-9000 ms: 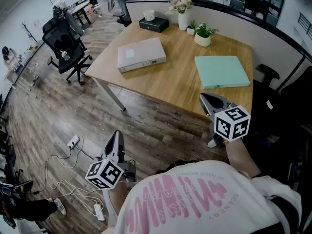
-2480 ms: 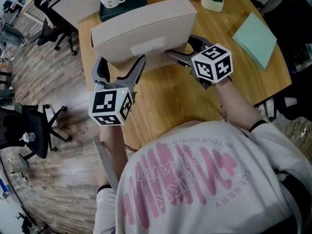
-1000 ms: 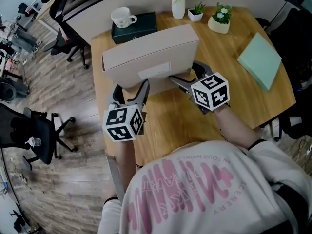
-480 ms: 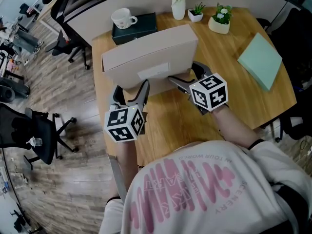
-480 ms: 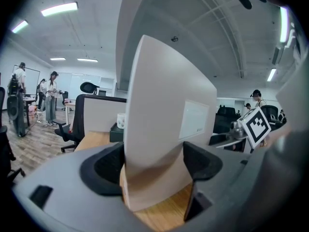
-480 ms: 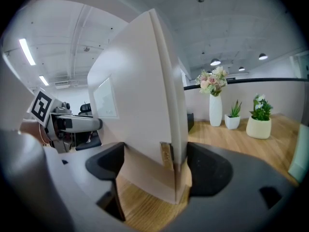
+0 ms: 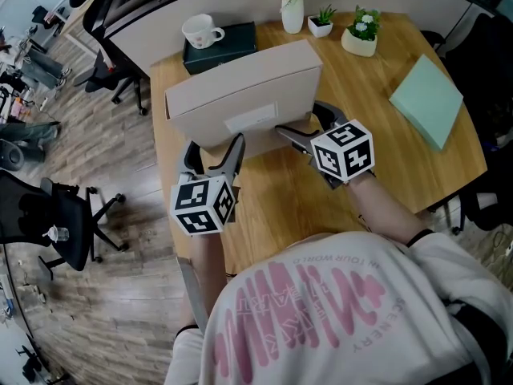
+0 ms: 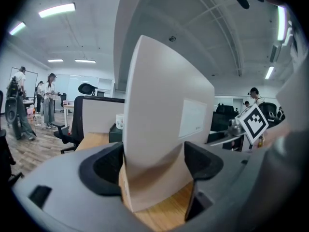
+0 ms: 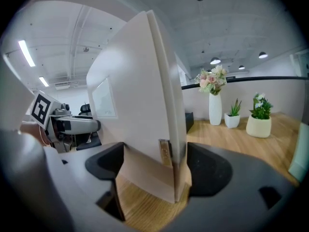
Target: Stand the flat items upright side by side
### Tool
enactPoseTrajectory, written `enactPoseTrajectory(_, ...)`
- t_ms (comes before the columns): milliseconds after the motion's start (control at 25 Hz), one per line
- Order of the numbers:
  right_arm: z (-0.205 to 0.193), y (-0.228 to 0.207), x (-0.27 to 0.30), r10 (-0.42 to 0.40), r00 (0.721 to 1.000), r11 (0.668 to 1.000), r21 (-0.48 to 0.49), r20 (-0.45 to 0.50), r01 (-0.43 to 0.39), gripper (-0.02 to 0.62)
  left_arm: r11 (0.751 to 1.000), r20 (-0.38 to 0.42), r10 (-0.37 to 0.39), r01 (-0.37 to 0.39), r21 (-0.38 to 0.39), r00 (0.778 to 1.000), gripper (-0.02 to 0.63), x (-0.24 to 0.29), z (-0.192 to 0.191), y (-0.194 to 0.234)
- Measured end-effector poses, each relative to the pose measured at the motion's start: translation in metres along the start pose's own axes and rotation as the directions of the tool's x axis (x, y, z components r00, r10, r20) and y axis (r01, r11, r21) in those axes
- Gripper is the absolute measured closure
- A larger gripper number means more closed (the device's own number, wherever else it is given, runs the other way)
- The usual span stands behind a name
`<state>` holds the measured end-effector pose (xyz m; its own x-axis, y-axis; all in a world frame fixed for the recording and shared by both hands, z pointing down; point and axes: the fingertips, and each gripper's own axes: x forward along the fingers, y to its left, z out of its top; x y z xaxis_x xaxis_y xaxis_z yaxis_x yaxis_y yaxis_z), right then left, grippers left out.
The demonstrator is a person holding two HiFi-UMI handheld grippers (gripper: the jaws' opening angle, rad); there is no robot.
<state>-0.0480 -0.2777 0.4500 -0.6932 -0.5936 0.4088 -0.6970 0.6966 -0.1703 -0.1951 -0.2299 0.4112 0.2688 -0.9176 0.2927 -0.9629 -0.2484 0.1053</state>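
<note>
The left claw (image 8: 152, 163) is clenched on the grey folder (image 8: 164, 115), low down at its left end. One dark pad presses on each side. The right claw (image 9: 154, 166) grasps the same folder low down at its right end (the end where the covers open).

The grey folder stands upright on its long edge on the worktop (image 7: 272, 191). A white label is on the side that faces the person.

Just behind the grey folder sits a dark box (image 7: 232, 40) with a white cup (image 7: 199, 29) on top. Behind the grey folder and a bit to its right stand a white vase (image 7: 292, 13) with flowers and two small plants (image 7: 361, 34) in pots.

The green folder (image 7: 429, 99) lies flat, well to the right of the grey folder, near the edge of the worktop.

Left of the grey folder, off the worktop, black chairs (image 7: 56, 223) stand on the wooden floor (image 7: 104, 303).
</note>
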Motion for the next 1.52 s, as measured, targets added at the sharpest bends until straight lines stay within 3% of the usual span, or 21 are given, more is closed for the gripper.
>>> enactPoseTrajectory(120,0.002,-0.005,-0.003,-0.011,1.000,1.000,0.018,0.007,0.011,0.176,1.000,-0.007,-0.005,0.005,0.001,1.000,0.210,-0.002,-0.002,-0.001)
enactPoseTrajectory(360,0.004,-0.013,-0.026,-0.041,0.998,0.996,0.082,0.039,0.038,0.173,0.995,-0.016,-0.009,0.008,-0.103,1.000,0.212,-0.021,-0.014,-0.003)
enactPoseTrajectory(560,-0.036,-0.022,-0.070,-0.120,0.993,0.985,0.127,-0.002,0.119,0.175,0.985,-0.096,-0.058,0.041,-0.168,0.994,0.225,-0.039,-0.061,-0.026)
enactPoseTrajectory(680,-0.075,-0.036,-0.106,-0.182,0.982,0.961,0.199,-0.057,0.190,0.175,0.973,-0.164,-0.155,0.122,-0.198,0.974,0.229,-0.035,-0.093,-0.067)
enactPoseTrajectory(800,-0.105,-0.062,-0.148,-0.248,0.965,0.918,0.298,-0.082,0.261,0.176,0.954,-0.214,-0.268,0.228,-0.196,0.939,0.229,-0.022,-0.106,-0.118)
enactPoseTrajectory(960,-0.124,-0.120,-0.209,-0.384,0.922,0.824,0.433,-0.049,0.366,0.186,0.919,-0.212,-0.378,0.339,-0.200,0.901,0.230,0.001,-0.093,-0.183)
enactPoseTrajectory(1080,-0.139,-0.155,-0.249,-0.443,0.896,0.757,0.522,-0.034,0.394,0.186,0.910,-0.231,-0.404,0.364,-0.200,0.885,0.238,0.021,-0.093,-0.227)
enactPoseTrajectory(1200,-0.152,-0.183,-0.287,-0.434,0.900,0.755,0.528,-0.043,0.389,0.186,0.903,-0.267,-0.428,0.393,-0.176,0.864,0.238,0.042,-0.095,-0.278)
enactPoseTrajectory(1360,-0.171,-0.236,-0.355,-0.435,0.896,0.767,0.487,-0.085,0.418,0.186,0.873,-0.270,-0.487,0.459,-0.162,0.831,0.236,0.071,-0.098,-0.362)
enactPoseTrajectory(1440,-0.180,-0.265,-0.383,-0.434,0.895,0.766,0.479,-0.107,0.428,0.186,0.872,-0.254,-0.488,0.460,-0.164,0.835,0.236,0.092,-0.096,-0.396)
enactPoseTrajectory(1520,-0.186,-0.292,-0.404,-0.433,0.894,0.769,0.471,-0.114,0.432,0.186,0.887,-0.225,-0.460,0.434,-0.159,0.859,0.235,0.111,-0.090,-0.418)
